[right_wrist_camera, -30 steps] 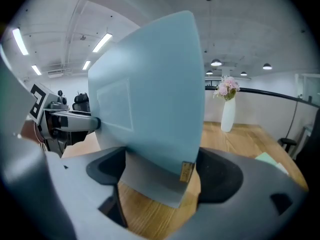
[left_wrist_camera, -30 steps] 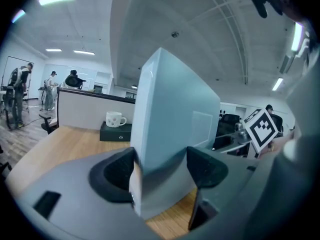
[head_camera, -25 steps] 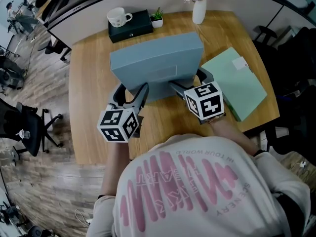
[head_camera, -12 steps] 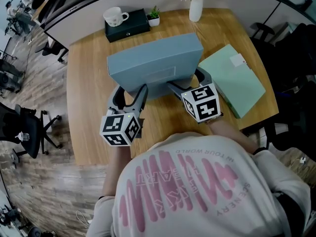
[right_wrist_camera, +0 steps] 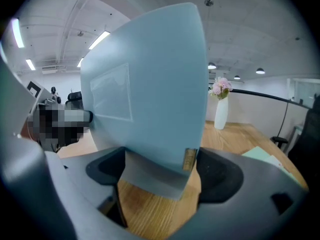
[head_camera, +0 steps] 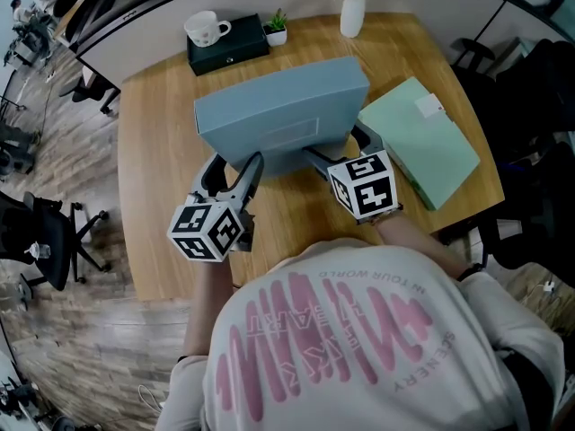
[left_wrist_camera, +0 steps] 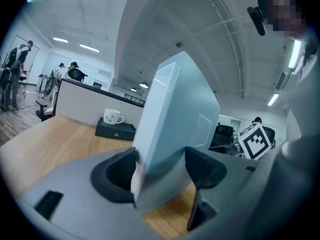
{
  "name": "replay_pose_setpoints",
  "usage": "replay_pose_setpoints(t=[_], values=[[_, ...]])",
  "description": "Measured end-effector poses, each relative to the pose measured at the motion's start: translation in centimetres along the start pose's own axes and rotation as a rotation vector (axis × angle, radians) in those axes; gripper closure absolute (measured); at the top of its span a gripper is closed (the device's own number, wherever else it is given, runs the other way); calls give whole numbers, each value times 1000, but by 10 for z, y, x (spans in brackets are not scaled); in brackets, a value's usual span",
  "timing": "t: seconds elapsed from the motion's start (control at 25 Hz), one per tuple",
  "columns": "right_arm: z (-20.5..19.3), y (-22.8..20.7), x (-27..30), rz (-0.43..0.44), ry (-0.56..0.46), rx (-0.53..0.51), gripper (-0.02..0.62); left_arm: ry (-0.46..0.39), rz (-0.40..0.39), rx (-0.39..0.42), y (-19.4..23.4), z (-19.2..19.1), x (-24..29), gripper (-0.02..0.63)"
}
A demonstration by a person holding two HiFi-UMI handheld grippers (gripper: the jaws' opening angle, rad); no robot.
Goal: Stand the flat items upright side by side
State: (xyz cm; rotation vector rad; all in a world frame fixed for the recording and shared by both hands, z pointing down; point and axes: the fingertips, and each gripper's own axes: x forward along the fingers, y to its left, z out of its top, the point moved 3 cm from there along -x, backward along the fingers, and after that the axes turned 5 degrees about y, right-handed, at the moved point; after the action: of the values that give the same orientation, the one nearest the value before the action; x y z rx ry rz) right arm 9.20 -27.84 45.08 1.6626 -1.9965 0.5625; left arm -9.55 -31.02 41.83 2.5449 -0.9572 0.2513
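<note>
1. Head view: I see the file raised on edge near the middle of the table, its broad face leaning toward the far edge.
2. My left gripper takes the file's near left corner. In the left gripper view the jaws stand fairly wide, have just closed a little, and both pads press the file's sides.
3. My right gripper takes the near right corner. In the right gripper view the jaws are also spread wide, with the file filling the gap and a pad against each face.
4. I cannot tell whether the file's lower edge rests on the table or hangs just above it; bare wood shows under the corner in both gripper views.
5. The green folder lies flat by the table's right edge, just beside the right gripper and apart from the file.
6. At the far left corner a mug sits on a black box, with a small plant beside it.
7. A white vase of flowers stands at the far edge.
</note>
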Motion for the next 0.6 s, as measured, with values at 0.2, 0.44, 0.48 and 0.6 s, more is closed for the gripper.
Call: replay_pose_setpoints(t=[0.2, 0.44, 0.48, 0.6], values=[[0, 1, 2, -13, 0, 46, 146, 30, 23, -14, 5, -5, 3, 302], [-2, 2, 3, -31, -3, 121, 155, 45, 28, -28, 9, -6, 6, 304], [-3, 3, 3, -32, -3, 131, 156, 50, 22, -23, 9, -6, 6, 304], [-6, 3, 1, -38, -5, 158, 158, 62, 6, -9, 9, -7, 4, 308]])
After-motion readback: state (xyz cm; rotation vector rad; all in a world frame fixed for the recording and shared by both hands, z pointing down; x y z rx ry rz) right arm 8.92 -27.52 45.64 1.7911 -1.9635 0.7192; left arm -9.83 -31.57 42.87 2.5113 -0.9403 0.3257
